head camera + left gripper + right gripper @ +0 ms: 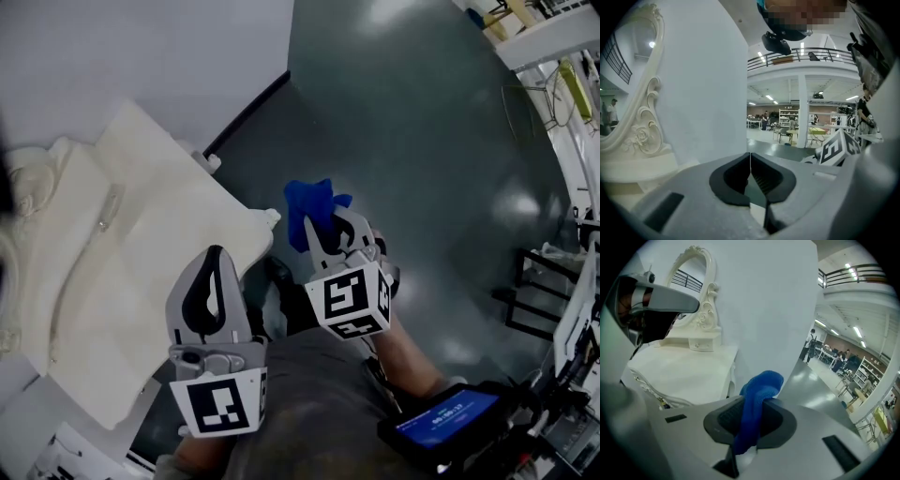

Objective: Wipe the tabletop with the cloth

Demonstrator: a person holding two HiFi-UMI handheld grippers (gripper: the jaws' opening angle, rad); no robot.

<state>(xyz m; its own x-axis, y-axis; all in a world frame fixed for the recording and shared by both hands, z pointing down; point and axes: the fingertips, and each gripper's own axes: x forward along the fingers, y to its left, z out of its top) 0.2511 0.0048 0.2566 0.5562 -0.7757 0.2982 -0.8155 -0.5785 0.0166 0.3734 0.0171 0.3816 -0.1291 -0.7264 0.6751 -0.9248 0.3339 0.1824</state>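
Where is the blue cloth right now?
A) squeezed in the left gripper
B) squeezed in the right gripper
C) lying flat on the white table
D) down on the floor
B: the right gripper has its jaws clamped on the blue cloth, while the left gripper has its jaws together with nothing between them.

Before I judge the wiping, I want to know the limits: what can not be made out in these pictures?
- Cream-white tabletop: the head view's left and lower edges cut it off; the left gripper covers part of its near edge.
- Blue fabric cloth: its lower end is hidden inside the right gripper, right gripper view.
- Dark device's blue screen: print too small, head view.
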